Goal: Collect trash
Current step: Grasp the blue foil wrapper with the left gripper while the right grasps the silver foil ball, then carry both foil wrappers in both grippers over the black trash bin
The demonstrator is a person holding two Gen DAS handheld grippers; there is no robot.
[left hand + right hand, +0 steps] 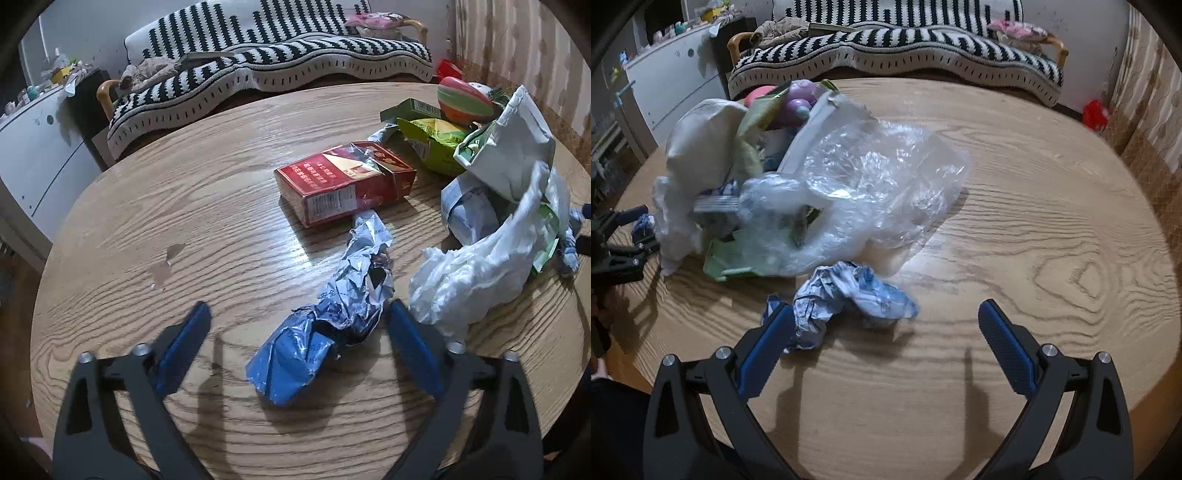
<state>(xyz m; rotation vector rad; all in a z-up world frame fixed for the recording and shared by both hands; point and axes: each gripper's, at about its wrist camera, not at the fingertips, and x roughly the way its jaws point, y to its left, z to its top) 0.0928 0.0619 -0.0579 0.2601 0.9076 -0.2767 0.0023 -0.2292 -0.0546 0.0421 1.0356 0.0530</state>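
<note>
I am holding both jaws wide, gripping nothing. My left gripper (pixel 297 321) is straddling the crumpled blue-and-silver foil wrapper (pixel 325 325) at lower centre. On the wooden counter (pixel 147 221), the red cardboard box (pixel 343 184) and clear plastic bag (pixel 871 184) are still waiting uncollected.

A: What's unclear at ten o'clock in the right wrist view?
B: The bag (pixel 857 177) is motion-blurred, its contents unreadable.
A: And the surface (pixel 1034 221)?
B: Cut off at six o'clock.
</note>
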